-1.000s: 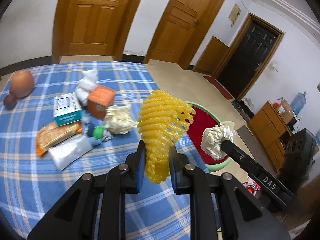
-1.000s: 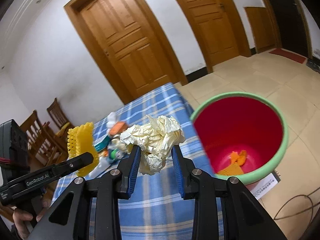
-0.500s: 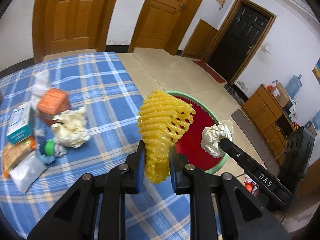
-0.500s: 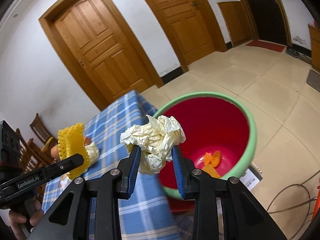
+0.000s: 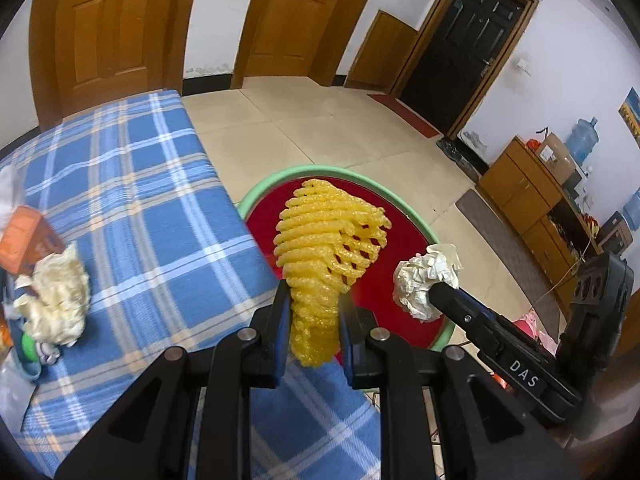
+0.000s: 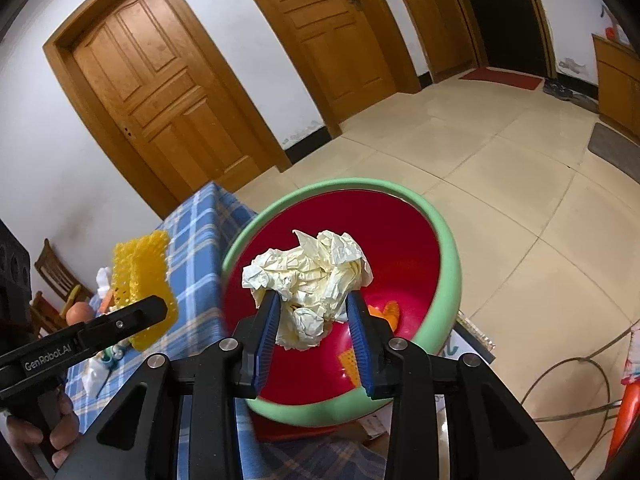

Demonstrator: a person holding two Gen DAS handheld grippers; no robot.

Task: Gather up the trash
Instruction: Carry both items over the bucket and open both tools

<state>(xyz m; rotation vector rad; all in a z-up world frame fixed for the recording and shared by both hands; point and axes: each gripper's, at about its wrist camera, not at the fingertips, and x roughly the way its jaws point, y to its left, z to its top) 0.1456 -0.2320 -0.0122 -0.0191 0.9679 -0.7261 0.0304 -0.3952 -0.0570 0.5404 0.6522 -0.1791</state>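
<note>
Drop-off step: right gripper [image 6: 312, 312] jaws opening around crumpled paper ball [image 6: 308, 276] over red bin [image 6: 448, 248]; left gripper [image 5: 312, 320] clamps yellow foam net [image 5: 328, 240]. Next: release net over bin.

A table under a blue plaid cloth [image 5: 152, 216] fills the left wrist view from 7 to 11 o'clock. At 9 o'clock on it lie a crumpled cream paper wad [image 5: 56, 300] and an orange box [image 5: 26, 240], touching. A red bin with a green rim [image 5: 424, 232] stands on the tiled floor [image 5: 340, 128] against the table's edge.

Two crumpled paper balls [image 5: 426, 282] [image 5: 56, 300], one yellow foam net [image 5: 326, 252], one bin [image 6: 450, 256] (red inside), three doors [image 5: 104, 28] [image 5: 296, 16] [image 5: 464, 48].
</note>
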